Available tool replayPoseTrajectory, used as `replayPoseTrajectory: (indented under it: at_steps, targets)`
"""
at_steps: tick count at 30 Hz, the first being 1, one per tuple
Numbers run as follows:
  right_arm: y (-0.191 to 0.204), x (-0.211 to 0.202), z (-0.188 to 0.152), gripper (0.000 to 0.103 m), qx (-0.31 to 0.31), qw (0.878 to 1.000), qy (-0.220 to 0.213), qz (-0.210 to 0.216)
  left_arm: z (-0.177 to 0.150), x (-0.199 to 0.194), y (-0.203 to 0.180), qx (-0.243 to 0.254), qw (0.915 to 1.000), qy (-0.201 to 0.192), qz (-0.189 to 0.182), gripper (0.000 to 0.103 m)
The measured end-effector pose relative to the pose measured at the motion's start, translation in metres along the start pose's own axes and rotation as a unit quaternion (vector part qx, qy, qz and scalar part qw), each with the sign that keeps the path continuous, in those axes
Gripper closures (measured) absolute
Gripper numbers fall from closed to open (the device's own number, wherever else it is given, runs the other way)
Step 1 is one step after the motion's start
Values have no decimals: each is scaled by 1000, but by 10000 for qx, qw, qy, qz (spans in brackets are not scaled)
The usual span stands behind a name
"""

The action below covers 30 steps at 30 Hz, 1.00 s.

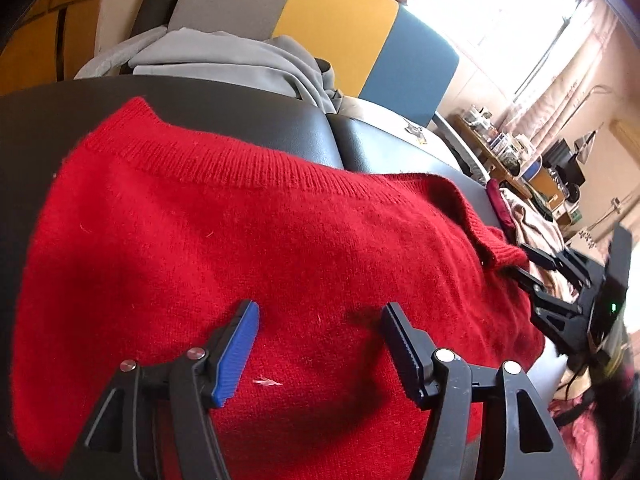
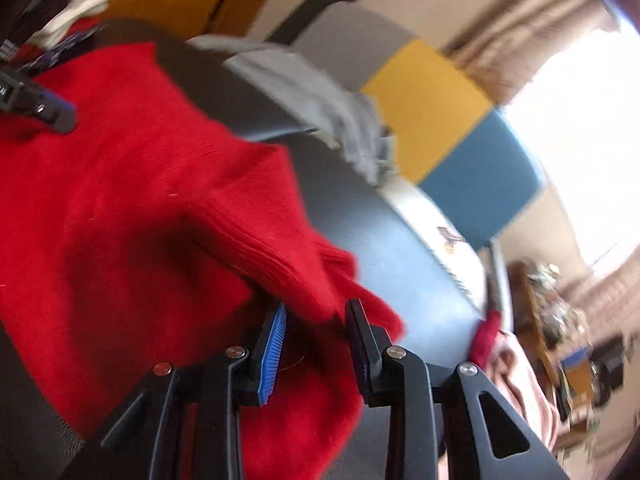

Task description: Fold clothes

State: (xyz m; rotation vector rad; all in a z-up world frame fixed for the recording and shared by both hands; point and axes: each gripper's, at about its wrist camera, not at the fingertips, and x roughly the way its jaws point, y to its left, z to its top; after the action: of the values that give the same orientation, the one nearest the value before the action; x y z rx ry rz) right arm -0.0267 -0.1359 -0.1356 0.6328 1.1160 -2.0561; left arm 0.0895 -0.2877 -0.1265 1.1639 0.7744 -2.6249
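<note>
Red knit sweater (image 1: 248,232) lay spread on black leather seat (image 1: 256,120); left claw (image 1: 320,344) hovered wide open, empty, over its body, while right claw (image 2: 316,344), at 3 o'clock, pinched the ribbed cuff (image 2: 280,248), likely to fold the sleeve inward.

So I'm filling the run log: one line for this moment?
fold clothes | red sweater on black surface | left gripper open above it | right gripper around cuff, grip unclear
</note>
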Motion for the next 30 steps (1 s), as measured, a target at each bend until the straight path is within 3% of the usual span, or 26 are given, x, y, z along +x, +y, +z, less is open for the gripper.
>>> replayPoseTrajectory:
  at_steps: [2,3,4,6,11,12,17,20,22,26,30]
  targets:
    - [-8,7,6,85,240,9992,32,327,-2,2,-4,126,9999,-37,77,33]
    - [-23,8,7,95,754,9953,-52,611,-3,3,-6,191,9997,-54,120,33]
    - [-40,9,4,96,1321,9881,-143,779,-4,3,-7,234,9996,-71,139,32]
    - [-80,21,-13,93,2635,9591,-127,1026,-5,3,-7,282,9994,-101,142,32]
    - [-100,28,-65,86,3852,9069,-102,1707,-5,1,-4,273,9995,-90,104,32]
    - [-105,29,-75,79,4086,8940,-97,1839,-4,-1,-3,237,9996,-86,84,32]
    - [-124,36,-126,79,5178,8193,-69,2462,-1,-30,21,-209,9988,-380,224,32]
    - [-117,19,-152,77,5263,8097,-69,2593,-3,-55,45,-543,9957,-624,416,30]
    - [-112,11,-167,77,5355,7942,-92,2871,-6,-68,63,-693,9926,-755,648,19]
    - [-97,11,-171,77,5303,7848,-56,3207,-17,-87,94,-811,9867,-770,1183,17]
    - [-88,8,-167,77,5351,7731,-107,3404,-31,-96,108,-983,9855,-648,1224,17]
